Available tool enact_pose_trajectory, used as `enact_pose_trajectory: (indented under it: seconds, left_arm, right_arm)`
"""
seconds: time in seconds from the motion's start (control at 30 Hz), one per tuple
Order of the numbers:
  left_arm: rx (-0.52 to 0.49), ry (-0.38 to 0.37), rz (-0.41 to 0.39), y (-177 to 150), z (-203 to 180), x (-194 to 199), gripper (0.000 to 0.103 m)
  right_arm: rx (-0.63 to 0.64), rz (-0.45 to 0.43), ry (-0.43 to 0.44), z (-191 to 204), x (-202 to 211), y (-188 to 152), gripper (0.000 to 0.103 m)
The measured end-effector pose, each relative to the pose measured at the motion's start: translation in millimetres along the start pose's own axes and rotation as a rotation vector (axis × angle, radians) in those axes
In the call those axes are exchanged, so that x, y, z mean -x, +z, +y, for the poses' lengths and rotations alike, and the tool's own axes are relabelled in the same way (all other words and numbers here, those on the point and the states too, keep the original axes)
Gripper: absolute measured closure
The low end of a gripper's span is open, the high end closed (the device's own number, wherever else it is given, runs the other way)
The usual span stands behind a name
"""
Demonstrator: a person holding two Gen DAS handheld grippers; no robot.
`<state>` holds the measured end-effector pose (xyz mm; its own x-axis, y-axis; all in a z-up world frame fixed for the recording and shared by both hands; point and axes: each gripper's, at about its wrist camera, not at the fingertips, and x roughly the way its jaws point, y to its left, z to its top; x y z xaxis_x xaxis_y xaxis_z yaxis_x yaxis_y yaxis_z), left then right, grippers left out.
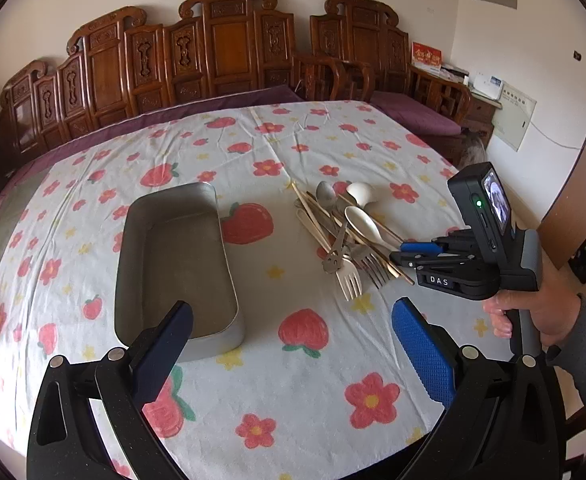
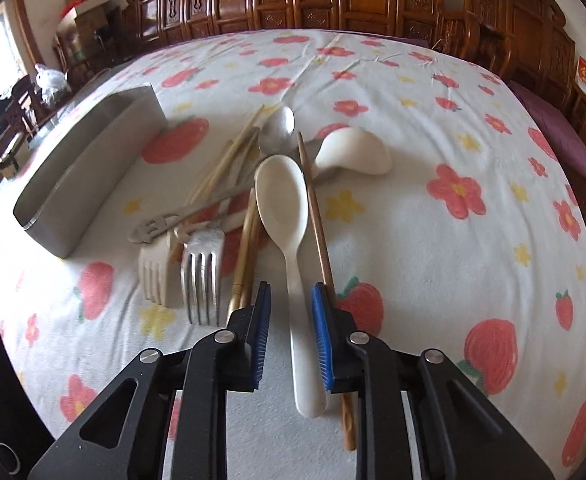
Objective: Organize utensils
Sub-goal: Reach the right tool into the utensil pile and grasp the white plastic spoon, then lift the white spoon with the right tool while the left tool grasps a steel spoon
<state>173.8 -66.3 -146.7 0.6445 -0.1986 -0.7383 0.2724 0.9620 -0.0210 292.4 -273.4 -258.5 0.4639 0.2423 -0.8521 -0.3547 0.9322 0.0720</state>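
A white cloth [image 1: 293, 380] printed with red strawberries, red flowers and small yellow stars covers the table. Left of the left gripper's fingers [image 1: 425, 348], which have blue textured pads on black frames, sits a dull grey metal tray [image 1: 131, 264]. Between the right gripper's blue-padded fingers [image 2: 323, 336] runs a cream-white spoon [image 2: 283, 200]; just right of it lies a brown chopstick [image 2: 317, 216], to the left a silver fork [image 2: 201, 276] and a cream fork [image 2: 155, 276]
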Motion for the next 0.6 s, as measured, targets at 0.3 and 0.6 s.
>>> enact_pose_trajectory:
  seconds: [0.3, 0.6]
  left_arm:
    - [-0.072, 0.041, 0.039, 2, -20, -21, 0.006]
    - [-0.118, 0.059, 0.072, 9, -29, -39, 0.006]
  right_arm:
    - [0.045, -0.009, -0.032, 8, -10, 11, 0.079]
    - [0.022, -0.01, 0.015, 3, -4, 20, 0.096]
